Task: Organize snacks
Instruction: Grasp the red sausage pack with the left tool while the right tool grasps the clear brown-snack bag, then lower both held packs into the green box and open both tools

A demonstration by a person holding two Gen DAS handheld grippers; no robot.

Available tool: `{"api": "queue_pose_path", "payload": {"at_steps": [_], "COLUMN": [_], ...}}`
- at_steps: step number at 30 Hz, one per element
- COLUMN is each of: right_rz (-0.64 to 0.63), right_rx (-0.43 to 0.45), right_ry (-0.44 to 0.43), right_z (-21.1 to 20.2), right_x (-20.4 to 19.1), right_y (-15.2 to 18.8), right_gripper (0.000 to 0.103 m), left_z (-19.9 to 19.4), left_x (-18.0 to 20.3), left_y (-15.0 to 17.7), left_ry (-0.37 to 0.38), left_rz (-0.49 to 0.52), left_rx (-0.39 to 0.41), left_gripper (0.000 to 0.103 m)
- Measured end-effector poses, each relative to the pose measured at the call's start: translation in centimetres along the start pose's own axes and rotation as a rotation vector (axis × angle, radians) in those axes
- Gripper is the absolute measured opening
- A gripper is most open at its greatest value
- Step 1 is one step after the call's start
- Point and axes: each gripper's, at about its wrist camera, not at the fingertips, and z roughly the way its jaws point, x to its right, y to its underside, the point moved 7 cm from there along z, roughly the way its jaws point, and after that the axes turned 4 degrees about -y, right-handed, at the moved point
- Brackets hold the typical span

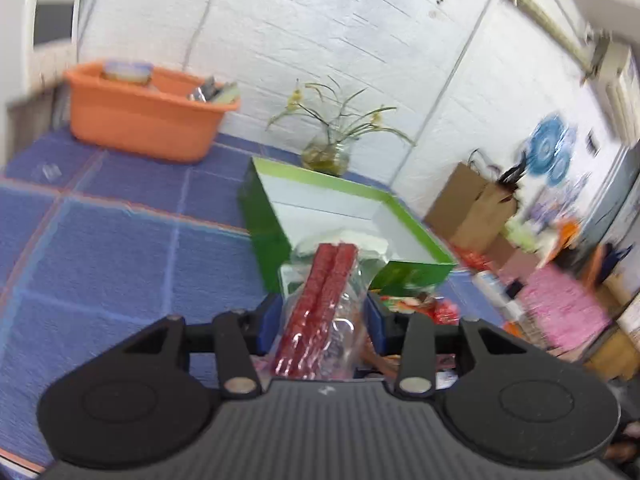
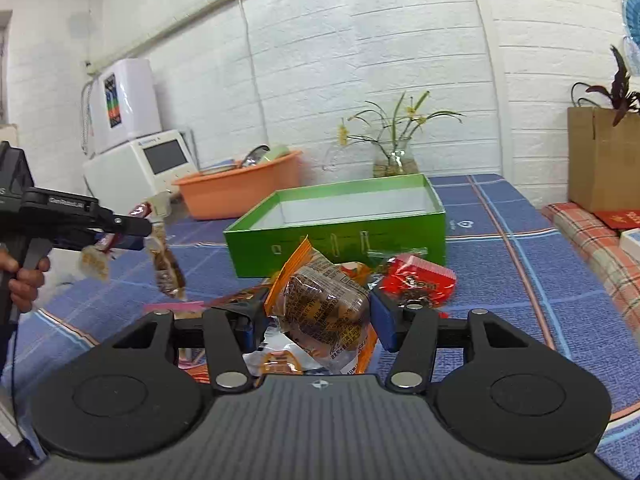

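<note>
Matte black claw [image 2: 316, 320] body with ribbed top, round side discs, silver pivot screws, blue pads [image 2: 383, 320]

A blue checked cloth [image 2: 500, 240] covers the surface, bearing an open green box [image 2: 336, 236] beyond the fingertips, an orange basin [image 2: 240, 192] farther left, and a snack pile [image 2: 420, 280] beside the fingers.

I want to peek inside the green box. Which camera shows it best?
The left wrist view: it looks down into the green box, showing its white floor. The right wrist view shows the box lower and side-on, mostly its green front wall and only the far inner walls.
</note>
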Motion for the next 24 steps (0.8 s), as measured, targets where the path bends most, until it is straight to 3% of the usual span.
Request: {"api": "queue_pose_path", "payload": {"at_steps": [1, 5, 8, 11, 13, 18, 22, 24], "right_rz": [0.012, 0.053, 0.052, 0.061, 0.068, 0.019, 0.006, -0.037], "right_rx": [0.002, -0.002, 0.002, 0.006, 0.015, 0.001, -0.067, -0.058], "right_ry": [-0.012, -0.041, -0.037, -0.032, -0.032, -0.024, -0.047, -0.057], "right_z": [0.0, 0.0, -0.2, -0.2, -0.2, 0.9, 2.7, 3.5], "right_x": [0.0, -0.1, -0.1, 0.1, 0.2, -0.2, -0.2, -0.4], "right_y": [0.1, 0.2, 0.3, 0.2, -0.1, -0.8, -1.0, -2.1], "right_gripper": [0.089, 0.09, 0.09, 0.09, 0.09, 0.09, 0.089, 0.089], "left_z": [0.3, 0.7, 0.6, 0.9, 1.1, 2.1, 3.2, 4.1], "left_x": [0.3, 1.1, 1.5, 1.3, 1.3, 1.7, 3.1, 4.3], "left_y": [0.1, 0.2, -0.1, -0.2, -0.3, 0.1, -0.4, -1.5], "left_ry": [-0.034, 0.113, 0.065, 0.081, 0.013, -0.064, -0.043, -0.042], "left_rz": [0.028, -0.062, -0.017, -0.049, -0.009, 0.037, 0.049, 0.073], "left_rx": [-0.006, -0.046, -0.016, -0.036, -0.019, -0.009, -0.002, 0.018], "left_gripper": [0.041, 0.042, 0.041, 0.042, 0.042, 0.042, 0.041, 0.041]}}
